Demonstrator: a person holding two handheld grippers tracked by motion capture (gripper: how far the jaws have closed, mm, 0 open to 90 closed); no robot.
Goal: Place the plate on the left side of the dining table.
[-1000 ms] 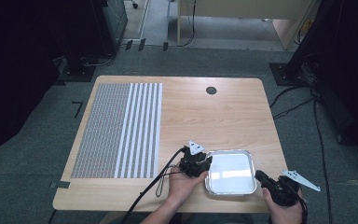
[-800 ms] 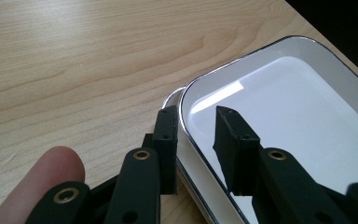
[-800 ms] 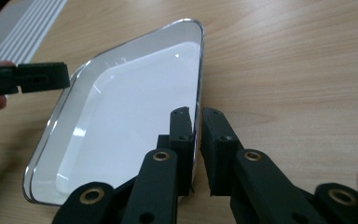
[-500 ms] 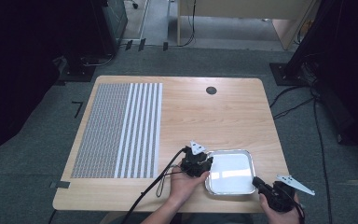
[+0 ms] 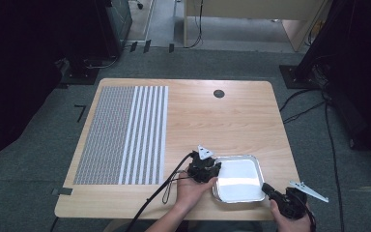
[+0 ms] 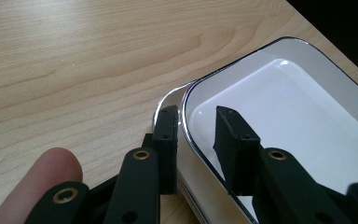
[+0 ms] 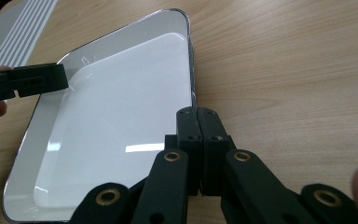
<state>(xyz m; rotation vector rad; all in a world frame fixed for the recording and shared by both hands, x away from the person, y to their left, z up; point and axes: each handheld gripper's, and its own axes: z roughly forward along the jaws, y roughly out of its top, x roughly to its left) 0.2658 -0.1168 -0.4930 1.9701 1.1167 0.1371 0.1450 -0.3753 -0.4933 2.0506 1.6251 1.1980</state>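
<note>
A shallow rectangular white enamel tray with a thin dark rim point(image 5: 239, 179) lies on the light wooden desk point(image 5: 232, 121) near its front edge, right of centre. In the left gripper view this tray point(image 6: 279, 107) appears to sit on something with a shiny metal edge that shows just under its corner.

The left hand-held gripper point(image 5: 204, 168) is at the tray's left rim. Its 2 black jaws stand apart and straddle that rim, 1 outside over the wood and 1 inside over the white floor point(image 6: 196, 135); they have not closed on it. A fingertip point(image 6: 51, 170) rests beside the outer jaw.

The right hand-held gripper point(image 5: 282, 199) is just off the tray's front right corner, by the desk edge. Its jaws are pressed flat together with nothing between them point(image 7: 199, 126), over bare wood beside the tray rim point(image 7: 190, 70).

A grey and white striped mat point(image 5: 125, 133) covers the desk's left part, well apart from the tray.
</note>
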